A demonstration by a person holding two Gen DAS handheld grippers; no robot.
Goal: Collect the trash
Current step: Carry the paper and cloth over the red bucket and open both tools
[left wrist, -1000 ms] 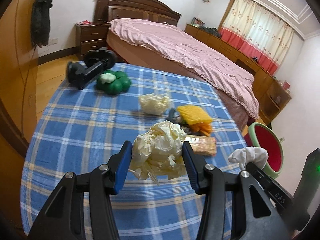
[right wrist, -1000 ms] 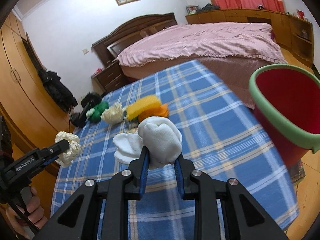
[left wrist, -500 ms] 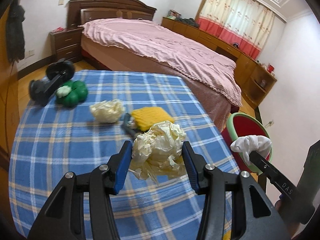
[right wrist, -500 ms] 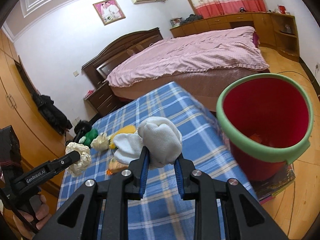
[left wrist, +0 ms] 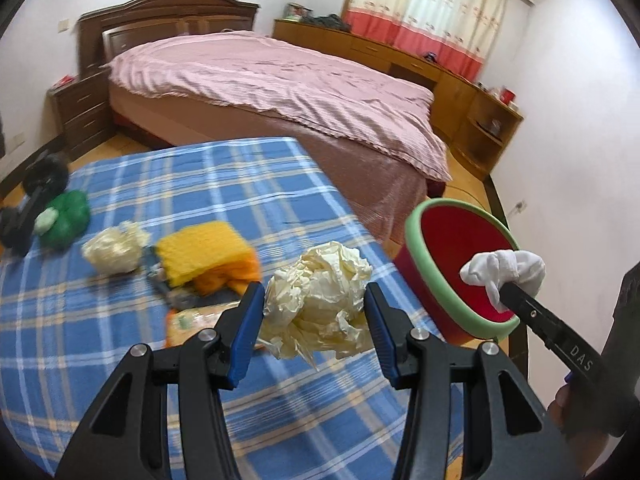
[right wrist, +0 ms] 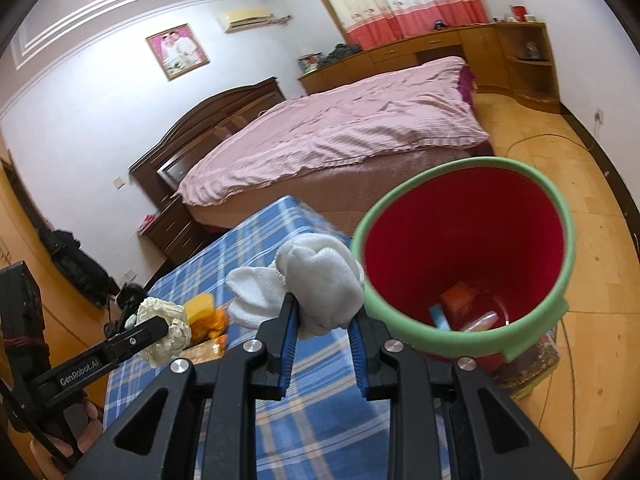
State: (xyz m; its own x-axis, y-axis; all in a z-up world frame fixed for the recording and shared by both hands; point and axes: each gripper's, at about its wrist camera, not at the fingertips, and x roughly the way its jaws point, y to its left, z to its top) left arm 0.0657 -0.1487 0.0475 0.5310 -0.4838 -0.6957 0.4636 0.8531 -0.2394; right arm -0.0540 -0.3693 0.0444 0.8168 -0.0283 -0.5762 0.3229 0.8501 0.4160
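My left gripper (left wrist: 314, 314) is shut on a crumpled cream paper ball (left wrist: 320, 300), held above the blue plaid table (left wrist: 100, 380) near its right edge. My right gripper (right wrist: 322, 316) is shut on a wadded white cloth (right wrist: 320, 276); in the left wrist view that cloth (left wrist: 504, 266) hangs over the rim of the red bin. The red bin with a green rim (right wrist: 472, 264) stands on the floor beside the table and holds several bits of trash. A second cream paper ball (left wrist: 114, 246) lies on the table.
On the table lie a yellow and orange sponge (left wrist: 206, 252), a flat snack packet (left wrist: 192, 322), a green plush toy (left wrist: 64, 216) and a black object (left wrist: 36, 192). A pink-covered bed (left wrist: 280, 92) stands behind the table, wooden cabinets (left wrist: 460, 92) along the far wall.
Both grippers have swung right across the table toward the red bin, each still holding its wad. The bin now looms large in the right wrist view, and its contents show.
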